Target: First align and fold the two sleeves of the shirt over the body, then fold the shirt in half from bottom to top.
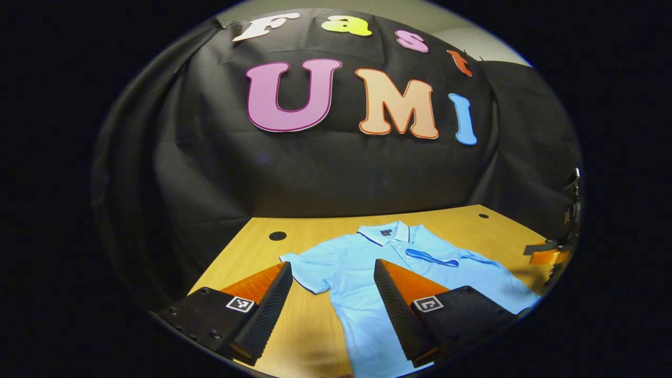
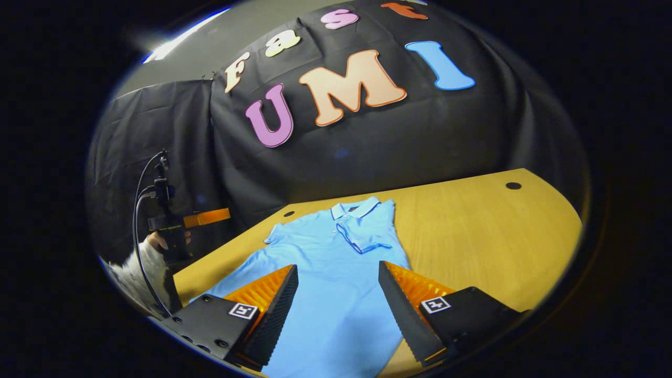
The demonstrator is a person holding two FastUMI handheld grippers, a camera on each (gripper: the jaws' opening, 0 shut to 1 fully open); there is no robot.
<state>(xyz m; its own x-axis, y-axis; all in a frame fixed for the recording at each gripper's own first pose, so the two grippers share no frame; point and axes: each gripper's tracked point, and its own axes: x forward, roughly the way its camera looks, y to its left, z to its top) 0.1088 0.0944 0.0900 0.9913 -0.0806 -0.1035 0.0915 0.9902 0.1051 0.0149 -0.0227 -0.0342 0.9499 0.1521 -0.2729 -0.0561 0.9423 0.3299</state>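
A: Where is the shirt?

B: The light blue polo shirt (image 1: 367, 262) lies flat on the wooden table (image 1: 252, 247), in the lower middle of the left gripper view, collar toward the black cloth wall. One sleeve (image 1: 307, 268) lies spread out to the left of frame; the other sleeve (image 1: 436, 257) is already folded over the chest.

A: And the left gripper?

B: The left gripper (image 1: 333, 307) sits at the bottom of its view, raised above the table, jaws released and wide apart, nothing between them. The spread sleeve shows in the gap.

A: The right one?

B: The right gripper (image 2: 338, 310) hangs over the shirt's lower body, jaws likewise spread, holding nothing. At the left edge of the right gripper view, a hand (image 2: 156, 241) in a pale fuzzy cuff (image 2: 137, 273) grips the other gripper's handle off the table's edge, a cable looping above.
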